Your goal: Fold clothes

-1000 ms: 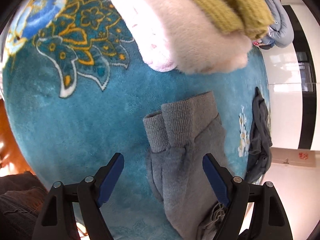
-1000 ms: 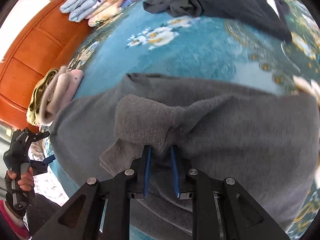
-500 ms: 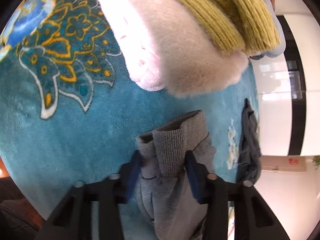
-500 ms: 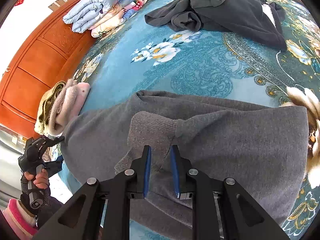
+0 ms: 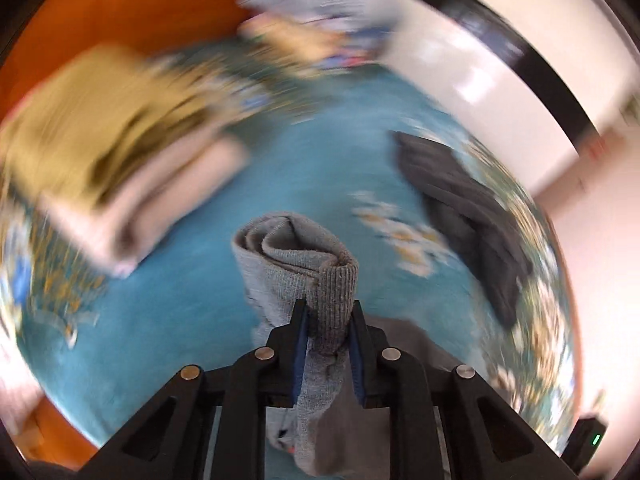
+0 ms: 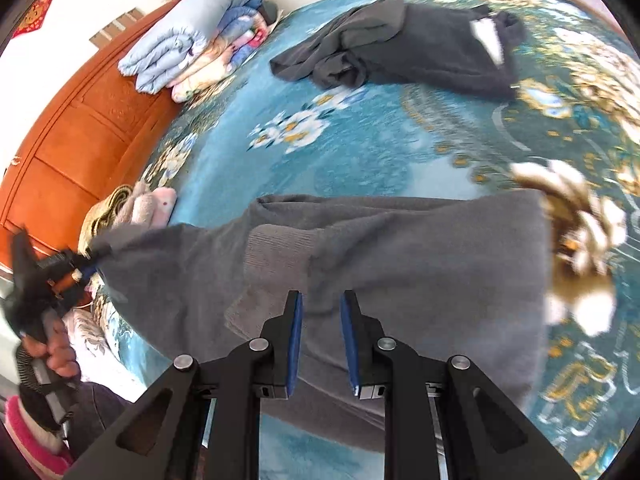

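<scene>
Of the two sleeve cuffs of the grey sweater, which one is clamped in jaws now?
The outstretched cuff, pinched by the left gripper. The other cuff lies folded on the sweater, ahead of the right gripper.

A home bedroom: floral blanket (image 6: 360, 160), wooden headboard (image 6: 80, 128), folded quilts (image 6: 192, 52)

No readable text, label, brand or number anywhere. Red wall hanging (image 6: 34, 18) too small to make out.

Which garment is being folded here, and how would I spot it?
Start at the teal floral bedspread. The grey knit sweater lies spread nearest the camera, one ribbed cuff pinched in the left tool. Unlike the crumpled dark charcoal garment farther back, it is lighter and flat.
</scene>
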